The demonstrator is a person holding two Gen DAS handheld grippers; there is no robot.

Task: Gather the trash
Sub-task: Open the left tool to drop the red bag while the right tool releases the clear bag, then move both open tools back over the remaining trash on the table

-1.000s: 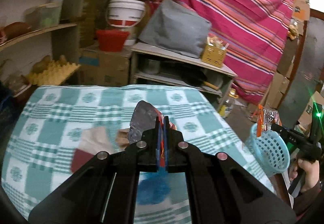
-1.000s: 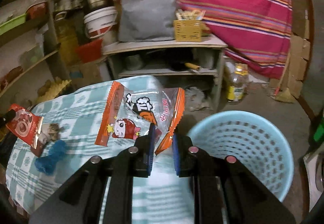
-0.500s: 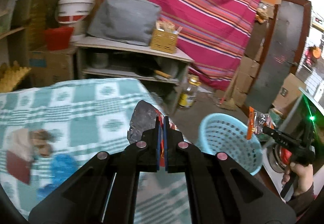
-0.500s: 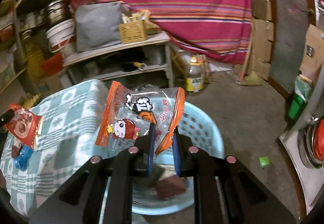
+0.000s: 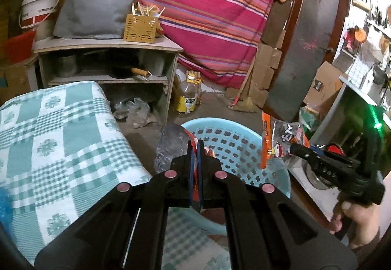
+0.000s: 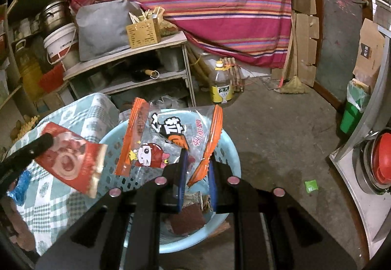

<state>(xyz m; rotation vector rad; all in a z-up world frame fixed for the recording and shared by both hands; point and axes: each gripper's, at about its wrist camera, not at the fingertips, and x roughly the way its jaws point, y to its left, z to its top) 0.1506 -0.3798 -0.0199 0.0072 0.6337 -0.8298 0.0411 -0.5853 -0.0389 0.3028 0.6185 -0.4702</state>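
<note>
My left gripper (image 5: 194, 145) is shut on a red snack wrapper with a silvery back (image 5: 168, 147), held over the near rim of the light blue basket (image 5: 234, 145). From the right wrist view the wrapper's red face (image 6: 70, 162) shows at the left. My right gripper (image 6: 195, 160) has its jaws slightly apart around an orange-edged clear snack bag (image 6: 168, 140), held above the basket (image 6: 227, 147). It also shows in the left wrist view (image 5: 281, 140). Dark red trash (image 6: 188, 218) lies in the basket.
The table with a green checked cloth (image 5: 61, 138) is at the left, with a blue object (image 6: 19, 184) on it. A shelf unit (image 5: 107, 67), an oil bottle (image 6: 221, 84) and a broom (image 6: 293, 84) stand beyond on the concrete floor.
Both grippers swung right from over the table to above the basket, carrying their wrappers. The left gripper's wrapper now hangs at the basket rim.
</note>
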